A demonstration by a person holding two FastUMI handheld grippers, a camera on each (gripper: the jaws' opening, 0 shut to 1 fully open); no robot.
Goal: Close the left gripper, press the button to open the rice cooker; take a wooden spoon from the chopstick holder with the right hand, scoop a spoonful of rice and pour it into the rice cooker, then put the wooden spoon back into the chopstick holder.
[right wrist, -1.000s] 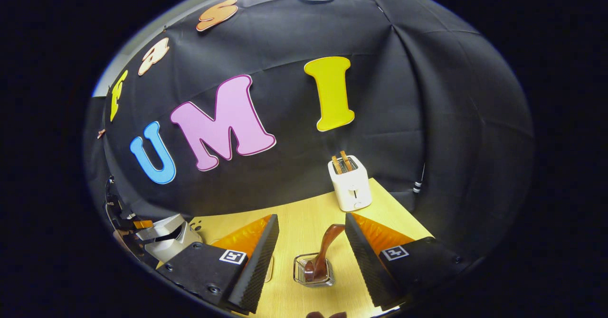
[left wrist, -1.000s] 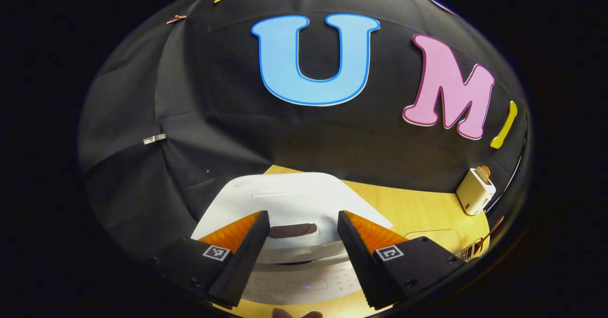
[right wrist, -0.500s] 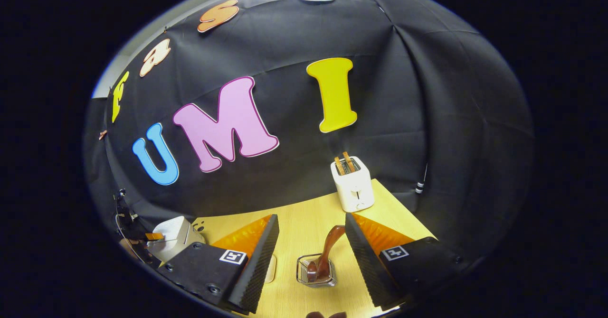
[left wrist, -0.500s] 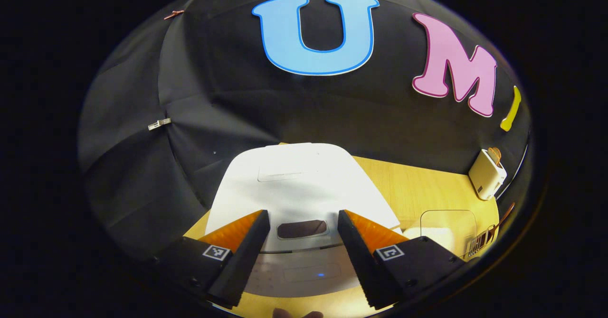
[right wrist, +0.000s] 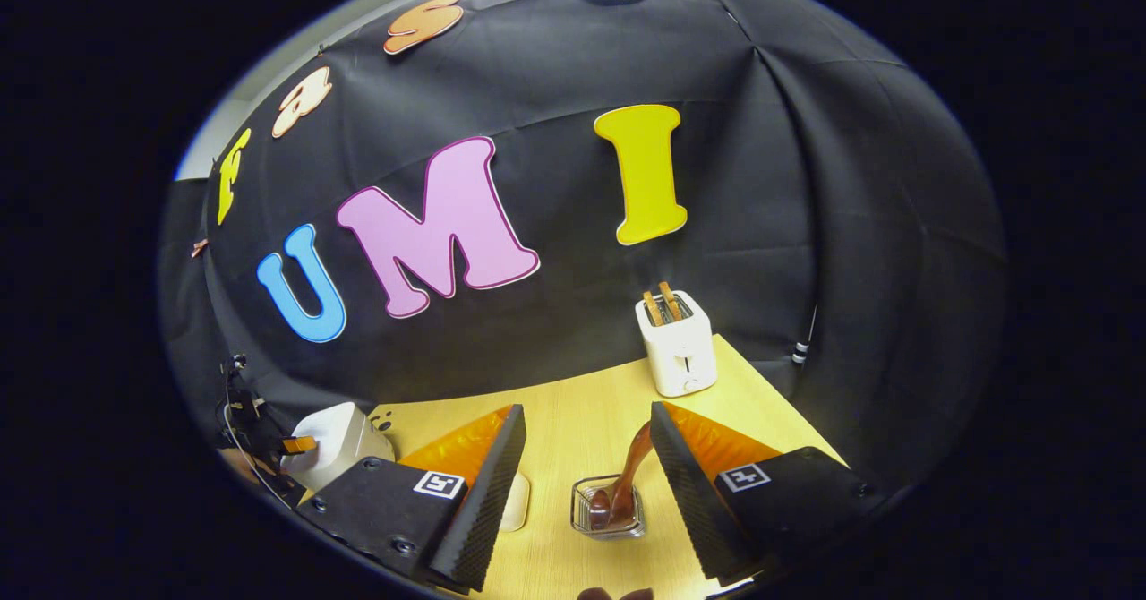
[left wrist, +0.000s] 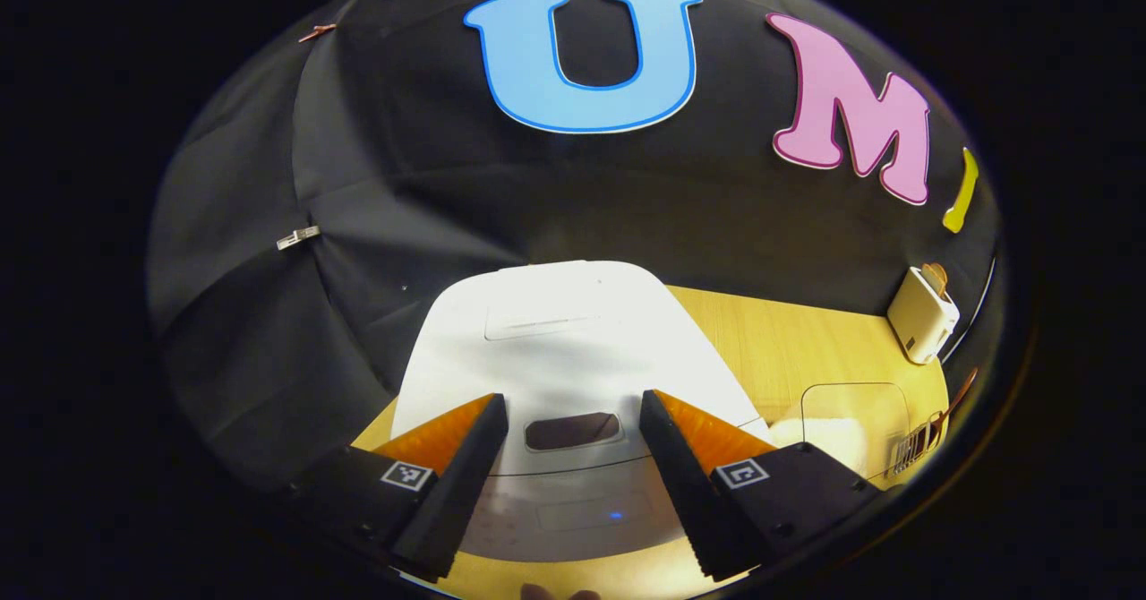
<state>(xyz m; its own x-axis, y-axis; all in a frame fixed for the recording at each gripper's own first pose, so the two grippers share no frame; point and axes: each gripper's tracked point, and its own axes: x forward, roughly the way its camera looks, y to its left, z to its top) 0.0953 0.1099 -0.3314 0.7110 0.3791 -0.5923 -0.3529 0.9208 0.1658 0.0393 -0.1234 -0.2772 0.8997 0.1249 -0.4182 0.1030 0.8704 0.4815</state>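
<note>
Both grippers are standing with their jaws spread wide, gripping nothing. Left gripper (left wrist: 573, 421) is hovering over the white, rounded rice cooker (left wrist: 560, 340), whose lid is lying closed, its dark oval button (left wrist: 573, 431) showing between the fingers. Right gripper (right wrist: 586, 430) is hanging above the wire chopstick holder (right wrist: 609, 510) on the pale wooden table (right wrist: 573, 421), where the dark wooden spoon (right wrist: 627, 479) is leaning. A white toaster (right wrist: 678, 343) is standing behind.

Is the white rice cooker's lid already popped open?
No: in the left gripper view the white rice cooker has its flat lid down, and the open left gripper frames its dark oval button.
</note>
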